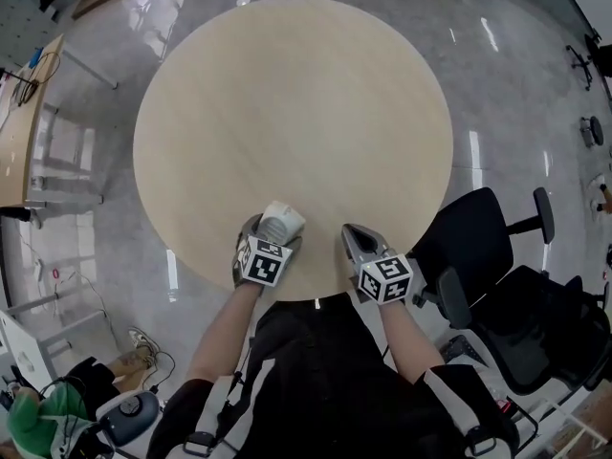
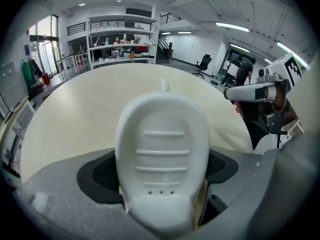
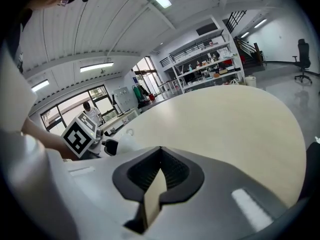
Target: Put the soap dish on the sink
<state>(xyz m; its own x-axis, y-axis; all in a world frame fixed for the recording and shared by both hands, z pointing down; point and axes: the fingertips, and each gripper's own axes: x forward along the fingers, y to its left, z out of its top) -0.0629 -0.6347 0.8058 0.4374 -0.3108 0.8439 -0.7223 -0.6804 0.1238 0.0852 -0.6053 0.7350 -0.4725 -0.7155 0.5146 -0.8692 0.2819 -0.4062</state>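
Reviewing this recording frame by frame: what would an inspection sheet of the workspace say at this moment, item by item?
Surface: round pale wooden table.
Job's things: white soap dish, held over the table's near edge; no sink seen in any view.
Clutter: nothing seen on the table.
Grippers: left gripper shut on the soap dish; right gripper shut, empty.
Cables: leads on the side desk at left; nothing seen on the table.
Surroundings: glossy grey floor, black office chairs at right, shelving in the background.
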